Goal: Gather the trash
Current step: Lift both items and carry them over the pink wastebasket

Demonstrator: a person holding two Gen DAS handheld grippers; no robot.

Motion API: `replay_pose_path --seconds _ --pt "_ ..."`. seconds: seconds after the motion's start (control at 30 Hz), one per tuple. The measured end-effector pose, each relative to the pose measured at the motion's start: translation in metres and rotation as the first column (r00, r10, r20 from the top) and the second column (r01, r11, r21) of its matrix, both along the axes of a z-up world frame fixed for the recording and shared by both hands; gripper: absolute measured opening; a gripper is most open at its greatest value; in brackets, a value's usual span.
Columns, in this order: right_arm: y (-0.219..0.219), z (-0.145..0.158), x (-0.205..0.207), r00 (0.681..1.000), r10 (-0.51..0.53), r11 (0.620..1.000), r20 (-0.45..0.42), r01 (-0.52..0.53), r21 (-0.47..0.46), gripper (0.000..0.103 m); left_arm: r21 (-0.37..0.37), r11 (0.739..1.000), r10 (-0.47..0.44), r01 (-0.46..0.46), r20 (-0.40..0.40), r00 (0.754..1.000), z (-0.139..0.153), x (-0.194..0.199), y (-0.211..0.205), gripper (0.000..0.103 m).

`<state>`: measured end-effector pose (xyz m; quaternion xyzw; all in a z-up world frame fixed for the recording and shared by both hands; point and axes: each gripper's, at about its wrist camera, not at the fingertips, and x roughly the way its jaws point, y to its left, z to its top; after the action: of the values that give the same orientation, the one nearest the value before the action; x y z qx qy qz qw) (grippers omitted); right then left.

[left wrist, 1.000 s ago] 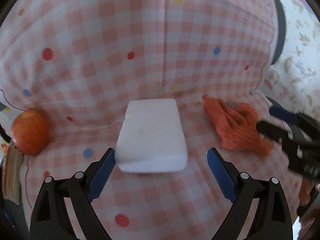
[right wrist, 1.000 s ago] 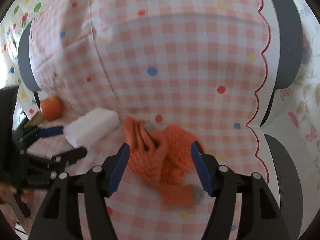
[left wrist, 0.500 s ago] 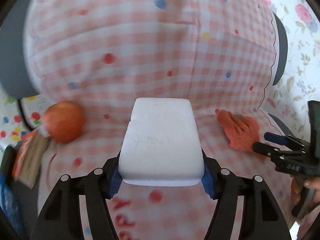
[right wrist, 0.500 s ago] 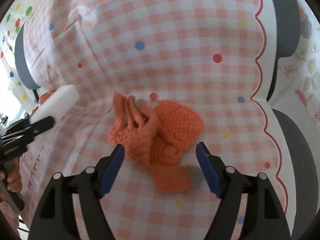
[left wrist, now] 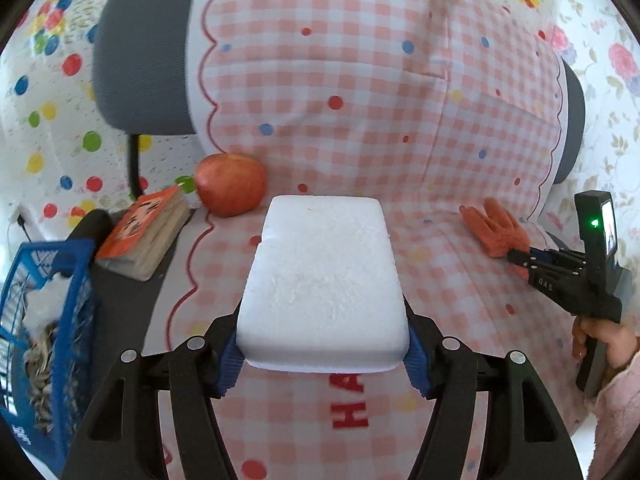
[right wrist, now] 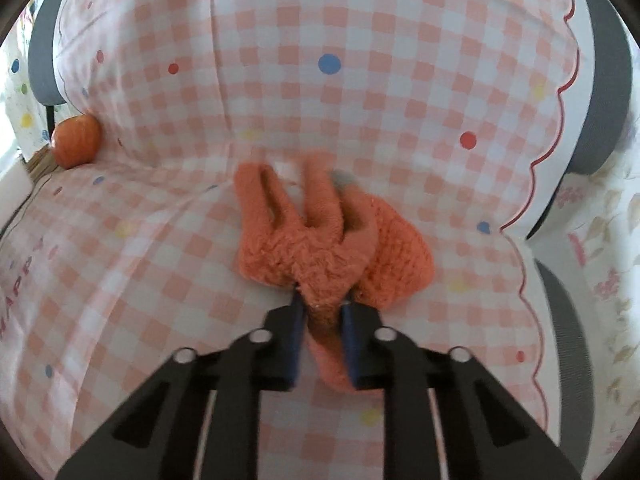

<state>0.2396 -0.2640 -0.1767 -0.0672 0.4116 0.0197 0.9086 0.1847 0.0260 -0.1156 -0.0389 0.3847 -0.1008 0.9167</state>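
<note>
Both grippers holding items over the checked cloth [left wrist: 360, 80].
Left gripper [left wrist: 323, 354] jaws clamp the foam block [left wrist: 324, 280]; right gripper [right wrist: 322, 320] jaws, just closed, pinch the orange glove [right wrist: 316, 252].

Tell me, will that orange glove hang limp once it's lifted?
Probably. The glove looks like soft knit, and it bunches where the right tool pinches it. Its loose fingers would likely dangle. It seems light and unlikely to slip.

blue basket [left wrist: 68, 320] cropped, book [left wrist: 144, 236] title unreadable
</note>
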Motion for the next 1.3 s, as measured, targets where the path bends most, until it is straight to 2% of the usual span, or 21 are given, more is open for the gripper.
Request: replay_pose_path --seconds 0.03,0.17,0.33,0.43,0.53,0.63,0.73,1.03,1.3 --pt "0.000 0.007 -0.006 1.000 0.000 1.000 0.009 0.000 0.017 0.012 -0.002 1.000 0.001 -0.001 0.007 1.000 0.002 -0.004 0.002 0.066" --pt "-0.002 0.044 -0.040 0.999 0.013 0.983 0.040 -0.020 0.183 0.012 -0.008 1.000 0.000 0.000 0.042 0.999 0.013 -0.019 0.010 0.066" --pt "-0.005 0.082 -0.080 0.999 0.006 0.921 0.033 -0.018 0.390 0.012 -0.026 1.000 -0.007 0.009 0.077 0.997 0.026 -0.041 0.015 0.066" --pt "0.009 0.095 -0.106 0.999 0.038 0.898 0.031 -0.047 0.438 0.012 -0.028 1.000 -0.009 0.011 0.093 0.996 0.031 -0.056 0.020 0.066" --pt "0.024 0.107 -0.122 0.997 0.077 0.890 0.030 -0.082 0.448 0.012 -0.035 0.999 -0.006 0.009 0.099 0.995 0.035 -0.069 0.027 0.066" --pt "0.030 0.119 -0.140 0.996 0.068 0.901 0.064 -0.089 0.424 0.012 -0.042 0.999 0.009 -0.004 0.112 0.994 0.041 -0.080 0.036 0.066" --pt "0.033 0.119 -0.144 0.996 0.073 0.904 0.052 -0.088 0.419 0.012 -0.050 0.999 0.015 -0.009 0.119 0.993 0.045 -0.087 0.042 0.066" --pt "0.023 0.131 -0.177 0.995 -0.009 0.927 0.097 -0.029 0.373 0.012 -0.017 1.000 -0.018 0.020 0.135 0.991 0.050 -0.119 0.035 0.066" --pt "-0.005 0.123 -0.246 0.978 -0.148 0.915 0.149 0.078 0.397 0.012 -0.019 0.988 -0.151 0.156 0.145 0.978 0.045 -0.157 0.002 0.066"
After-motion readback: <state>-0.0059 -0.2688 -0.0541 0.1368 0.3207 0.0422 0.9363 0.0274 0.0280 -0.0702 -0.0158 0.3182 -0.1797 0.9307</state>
